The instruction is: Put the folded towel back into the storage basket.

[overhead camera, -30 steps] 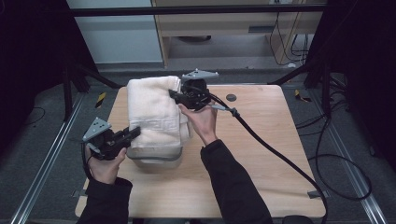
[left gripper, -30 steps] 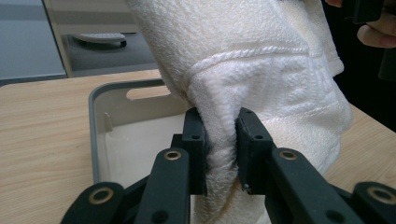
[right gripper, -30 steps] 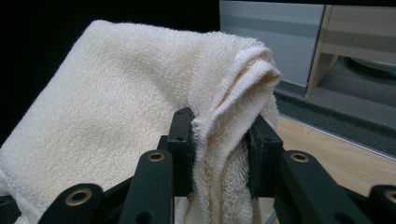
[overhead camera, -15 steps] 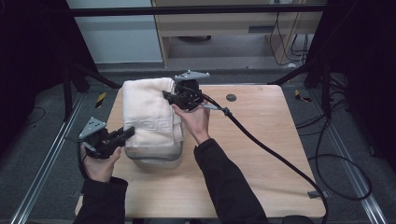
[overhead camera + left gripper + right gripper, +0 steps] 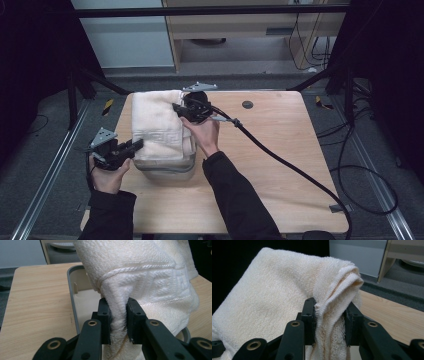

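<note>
With both grippers' fingers clamped on the cream towel [image 5: 160, 127], left gripper [image 5: 131, 146] at its 8 o'clock corner and right gripper [image 5: 178, 108] at 2 o'clock, we've carried it leftward over the grey bin [image 5: 167, 169], so lowering in looks next.

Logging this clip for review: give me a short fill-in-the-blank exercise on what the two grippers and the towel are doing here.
1. Both grippers are shut on the cream ____.
2. The left gripper pinches the towel above a grey ____, whose rim shows beside it.
3. The right gripper clamps a bunched ____ of the towel.
4. The bin stands on a ____ table.

Missing words: towel; bin; edge; wooden
</note>
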`<state>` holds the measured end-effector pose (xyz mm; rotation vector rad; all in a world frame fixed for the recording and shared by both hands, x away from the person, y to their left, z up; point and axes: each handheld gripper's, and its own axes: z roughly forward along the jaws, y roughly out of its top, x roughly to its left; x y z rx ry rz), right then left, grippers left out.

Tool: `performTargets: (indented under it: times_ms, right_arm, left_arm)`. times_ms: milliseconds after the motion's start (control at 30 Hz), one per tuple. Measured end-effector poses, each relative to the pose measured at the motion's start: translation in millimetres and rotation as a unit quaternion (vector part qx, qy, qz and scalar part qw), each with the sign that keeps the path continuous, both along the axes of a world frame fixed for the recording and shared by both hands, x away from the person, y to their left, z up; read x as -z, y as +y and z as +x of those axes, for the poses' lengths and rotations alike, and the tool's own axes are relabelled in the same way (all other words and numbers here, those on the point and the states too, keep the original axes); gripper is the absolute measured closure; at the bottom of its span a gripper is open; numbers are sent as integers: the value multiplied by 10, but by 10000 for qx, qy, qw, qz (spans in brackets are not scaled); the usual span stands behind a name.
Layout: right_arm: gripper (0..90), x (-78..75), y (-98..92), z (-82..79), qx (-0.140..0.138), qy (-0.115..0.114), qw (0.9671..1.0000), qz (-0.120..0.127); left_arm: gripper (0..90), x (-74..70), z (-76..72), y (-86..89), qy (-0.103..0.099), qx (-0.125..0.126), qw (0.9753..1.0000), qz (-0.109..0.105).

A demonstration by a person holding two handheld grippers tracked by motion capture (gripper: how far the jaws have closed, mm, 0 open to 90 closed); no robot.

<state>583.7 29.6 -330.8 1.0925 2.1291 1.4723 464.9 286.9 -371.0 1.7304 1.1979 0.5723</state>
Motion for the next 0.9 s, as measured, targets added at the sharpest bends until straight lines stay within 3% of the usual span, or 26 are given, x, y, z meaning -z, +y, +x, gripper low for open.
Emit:
performTargets:
  times_ms: [900]
  right_arm:
    - [660,448,40,128,92,386,9991,-131]
  left_arm:
    - [750,295,166,3,468,-1,9983,349]
